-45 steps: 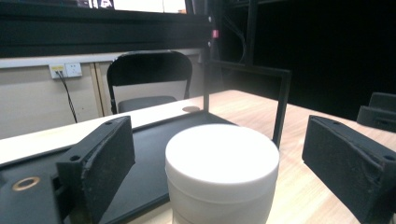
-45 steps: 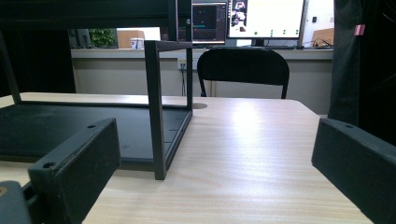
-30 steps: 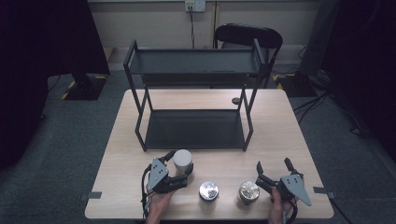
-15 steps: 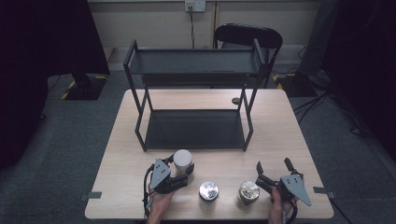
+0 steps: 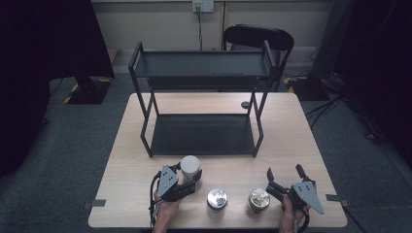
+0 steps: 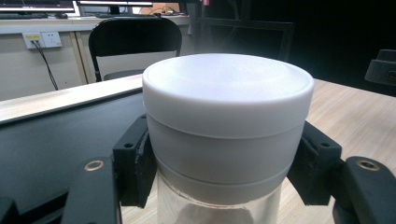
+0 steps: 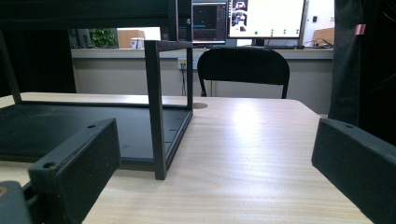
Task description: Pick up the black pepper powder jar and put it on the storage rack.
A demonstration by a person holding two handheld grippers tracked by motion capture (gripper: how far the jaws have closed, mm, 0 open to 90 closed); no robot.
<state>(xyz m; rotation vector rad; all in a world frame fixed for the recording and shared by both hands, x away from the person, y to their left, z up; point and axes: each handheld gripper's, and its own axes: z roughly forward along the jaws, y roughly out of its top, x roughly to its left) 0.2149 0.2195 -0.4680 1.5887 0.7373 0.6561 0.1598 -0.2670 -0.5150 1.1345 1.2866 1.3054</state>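
Jar [image 6: 228, 135] with the white lid sits between the jaws of our left gripper [image 5: 187, 178], and in the left gripper view both black pads press against its sides just under the lid, so we take it as firmly grasped. From above, the jar [image 5: 190, 167] stands near the front edge of the table [image 5: 301, 145], just in front of the rack [image 5: 201, 77] and left of centre; whether its base rests on the wood or is already slightly raised we cannot tell. Our right gripper [image 5: 284, 178] rests at the front right with its jaws spread wide and nothing between them; in the right gripper view we look past them at bare tabletop and the rack's corner post [image 7: 156, 109]. Two more jars with shiny tops stand apart from each other on the table between the two grippers, one nearer the middle [image 5: 217, 198] and one just beside the right gripper [image 5: 259, 198], both untouched. Both shelves of the rack look empty. We judge the work to be shelving the jars, and it is barely begun: the first jar is gripped but not yet placed, and the other two are still waiting. A black chair [image 5: 257, 36] stands behind the table.
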